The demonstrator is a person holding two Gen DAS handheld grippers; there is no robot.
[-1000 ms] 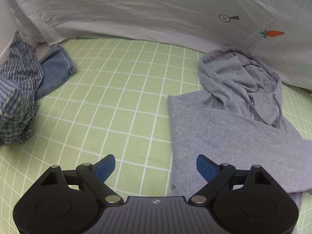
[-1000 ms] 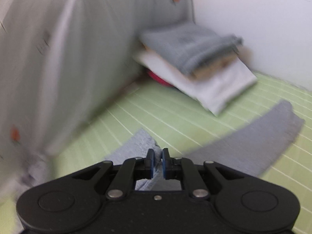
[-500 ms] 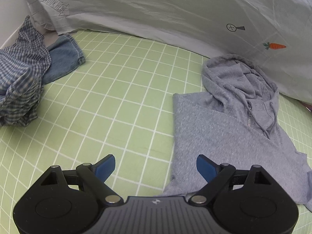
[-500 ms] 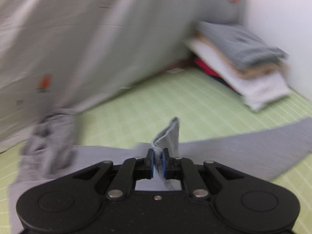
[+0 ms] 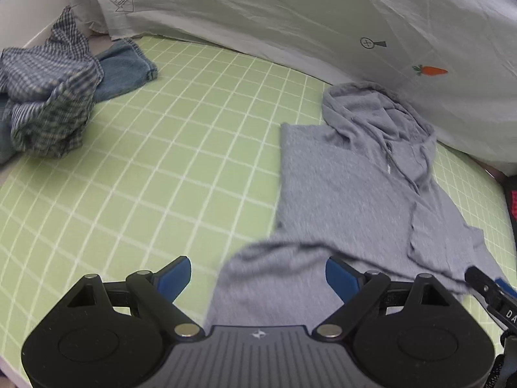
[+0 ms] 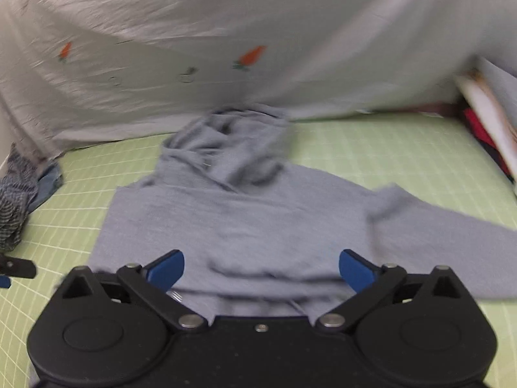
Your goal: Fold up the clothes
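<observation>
A grey zip hoodie point(image 5: 349, 194) lies flat on the green checked mat point(image 5: 161, 177), its hood towards the white sheet. One sleeve point(image 5: 274, 274) lies blurred across the hoodie's lower part, under my left gripper point(image 5: 258, 271), which is open and holds nothing. In the right wrist view the hoodie point(image 6: 245, 220) fills the middle, with its other sleeve point(image 6: 452, 236) stretched out to the right. The jaws of my right gripper point(image 6: 261, 263) are opening and stand wide above the hoodie's body, pressing on nothing. Its tip shows at the right edge of the left wrist view point(image 5: 491, 291).
A crumpled blue plaid shirt point(image 5: 48, 97) and a denim piece point(image 5: 122, 71) lie at the far left. A white sheet with carrot prints point(image 5: 290, 16) closes off the back. Folded clothes point(image 6: 484, 123) are stacked at the right edge.
My right gripper let go of the grey sleeve, and its jaws went from shut to wide. It swung round to face the hoodie. The sleeve now lies in front of my left gripper, which drew back.
</observation>
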